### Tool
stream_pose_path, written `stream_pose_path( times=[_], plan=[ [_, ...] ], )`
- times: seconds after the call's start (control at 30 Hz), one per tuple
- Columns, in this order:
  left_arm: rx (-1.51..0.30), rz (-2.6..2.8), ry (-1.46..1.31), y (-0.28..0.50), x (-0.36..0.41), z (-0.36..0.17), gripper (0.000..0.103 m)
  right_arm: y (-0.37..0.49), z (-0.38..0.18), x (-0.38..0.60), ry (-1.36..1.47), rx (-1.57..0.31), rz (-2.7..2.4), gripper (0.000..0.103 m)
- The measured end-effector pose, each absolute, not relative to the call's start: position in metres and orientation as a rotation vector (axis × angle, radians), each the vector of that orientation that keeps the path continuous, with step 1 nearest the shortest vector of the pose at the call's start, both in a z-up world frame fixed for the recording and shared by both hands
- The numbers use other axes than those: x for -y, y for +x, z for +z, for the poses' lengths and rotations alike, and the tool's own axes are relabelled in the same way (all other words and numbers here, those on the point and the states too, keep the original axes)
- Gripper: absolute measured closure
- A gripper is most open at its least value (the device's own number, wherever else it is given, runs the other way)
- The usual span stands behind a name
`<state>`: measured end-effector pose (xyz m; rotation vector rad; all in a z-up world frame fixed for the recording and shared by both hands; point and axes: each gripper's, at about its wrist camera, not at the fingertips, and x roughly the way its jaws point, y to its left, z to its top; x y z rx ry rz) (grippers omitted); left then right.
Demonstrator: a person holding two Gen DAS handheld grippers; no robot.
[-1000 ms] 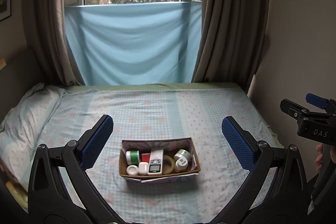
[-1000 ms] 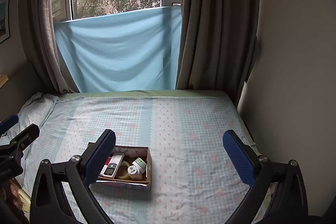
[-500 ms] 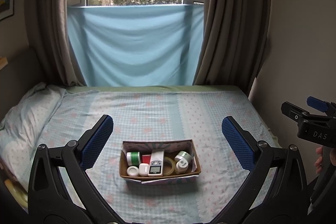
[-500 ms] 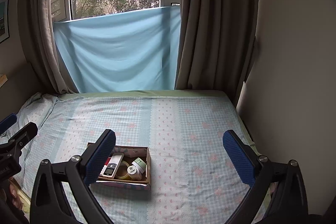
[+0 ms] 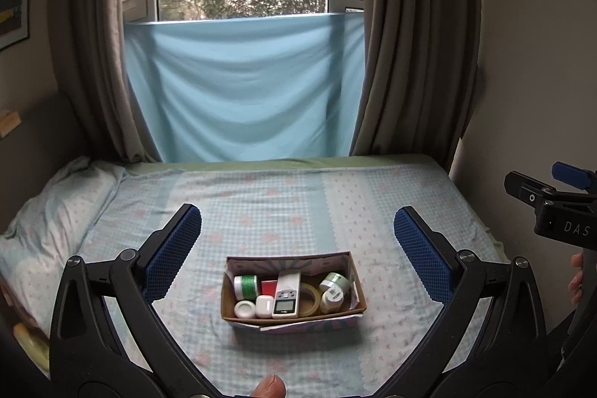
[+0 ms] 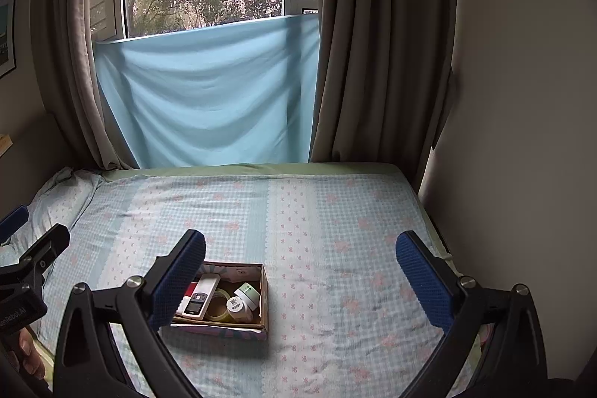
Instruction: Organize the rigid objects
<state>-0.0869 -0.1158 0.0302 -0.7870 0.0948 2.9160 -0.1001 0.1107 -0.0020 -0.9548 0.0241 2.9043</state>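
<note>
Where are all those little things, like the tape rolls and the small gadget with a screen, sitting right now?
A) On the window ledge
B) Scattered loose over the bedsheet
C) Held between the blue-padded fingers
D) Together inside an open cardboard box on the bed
D: the tape rolls and the gadget with a screen lie inside the open cardboard box on the bed, with both grippers open and empty.
</note>
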Motion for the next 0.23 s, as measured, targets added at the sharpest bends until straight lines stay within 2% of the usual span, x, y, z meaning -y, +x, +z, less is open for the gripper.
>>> stream_pose_path(
  times=[0.23],
  plan=[
    [-0.044,2.902,-0.797,-0.0897,0.1206,0.0251,0.0,-0.1005,-0.0022,-0.1099,-0.96,-0.022,2.899,0.001]
  ],
)
